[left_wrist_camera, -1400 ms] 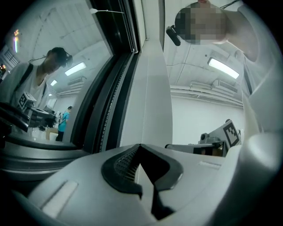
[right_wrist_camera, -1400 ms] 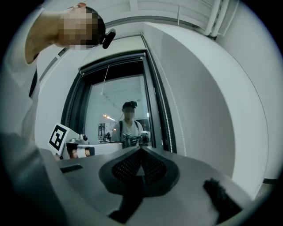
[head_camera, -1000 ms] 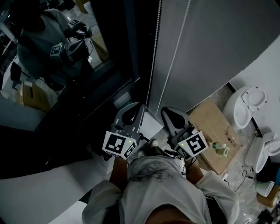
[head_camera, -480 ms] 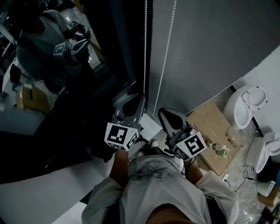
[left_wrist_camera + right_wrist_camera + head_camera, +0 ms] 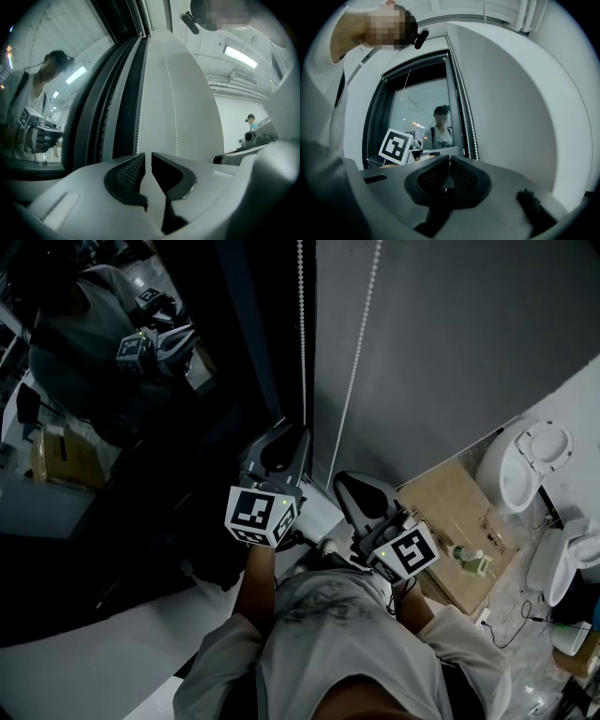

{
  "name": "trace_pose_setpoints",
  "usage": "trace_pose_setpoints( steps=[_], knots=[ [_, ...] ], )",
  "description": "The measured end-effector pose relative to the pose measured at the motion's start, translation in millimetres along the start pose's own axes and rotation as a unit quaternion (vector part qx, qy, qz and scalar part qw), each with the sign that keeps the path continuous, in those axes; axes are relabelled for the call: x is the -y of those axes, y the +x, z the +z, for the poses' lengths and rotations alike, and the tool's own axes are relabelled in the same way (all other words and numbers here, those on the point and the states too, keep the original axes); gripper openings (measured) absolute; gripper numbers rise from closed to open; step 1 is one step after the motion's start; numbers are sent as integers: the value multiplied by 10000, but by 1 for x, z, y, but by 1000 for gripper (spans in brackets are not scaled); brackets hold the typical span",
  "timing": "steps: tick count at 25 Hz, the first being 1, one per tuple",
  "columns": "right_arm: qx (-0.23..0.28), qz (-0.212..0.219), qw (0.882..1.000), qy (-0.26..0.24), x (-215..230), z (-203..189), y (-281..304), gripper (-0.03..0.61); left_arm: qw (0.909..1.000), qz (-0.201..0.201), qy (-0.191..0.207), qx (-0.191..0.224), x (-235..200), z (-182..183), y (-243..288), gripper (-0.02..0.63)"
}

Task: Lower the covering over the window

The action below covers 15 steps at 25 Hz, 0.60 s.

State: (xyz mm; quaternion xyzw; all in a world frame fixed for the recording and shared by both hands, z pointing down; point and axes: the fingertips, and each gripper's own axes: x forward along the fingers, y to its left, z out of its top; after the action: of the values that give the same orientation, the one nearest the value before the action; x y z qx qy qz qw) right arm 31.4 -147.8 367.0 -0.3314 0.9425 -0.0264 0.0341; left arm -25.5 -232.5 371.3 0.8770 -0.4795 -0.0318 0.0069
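Note:
A grey roller blind point(image 5: 469, 334) hangs beside the dark window point(image 5: 141, 381), which mirrors the person and the grippers. Two strands of its white bead chain point(image 5: 302, 334) run down the blind's left edge. My left gripper point(image 5: 296, 434) is raised to the nearer strand. In the left gripper view its jaws point(image 5: 148, 160) are opening with a narrow gap. The chain point(image 5: 139, 122) comes down to the left jaw's tip, and I see nothing inside the gap. My right gripper point(image 5: 345, 480) hovers lower, by the second strand point(image 5: 361, 352). Its jaws point(image 5: 449, 165) are shut and empty.
On the floor to the right lie a flat cardboard box point(image 5: 450, 512), a small green bottle point(image 5: 473, 559) and white plastic fixtures point(image 5: 530, 470). A white sill point(image 5: 94, 643) runs below the window. Another person point(image 5: 252, 121) stands far off in the room.
My left gripper has moved up along the chain, toward the window frame. The strand by it now hangs straighter and farther left. The right gripper has barely shifted.

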Motion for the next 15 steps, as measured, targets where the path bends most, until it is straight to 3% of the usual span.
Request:
trace_pose_setpoints(
  steps=[15],
  knots=[
    [24, -14, 10000, -37, 5, 1, 3, 18, 9998, 62, 167, -135, -10, -8, 31, 98]
  ],
)
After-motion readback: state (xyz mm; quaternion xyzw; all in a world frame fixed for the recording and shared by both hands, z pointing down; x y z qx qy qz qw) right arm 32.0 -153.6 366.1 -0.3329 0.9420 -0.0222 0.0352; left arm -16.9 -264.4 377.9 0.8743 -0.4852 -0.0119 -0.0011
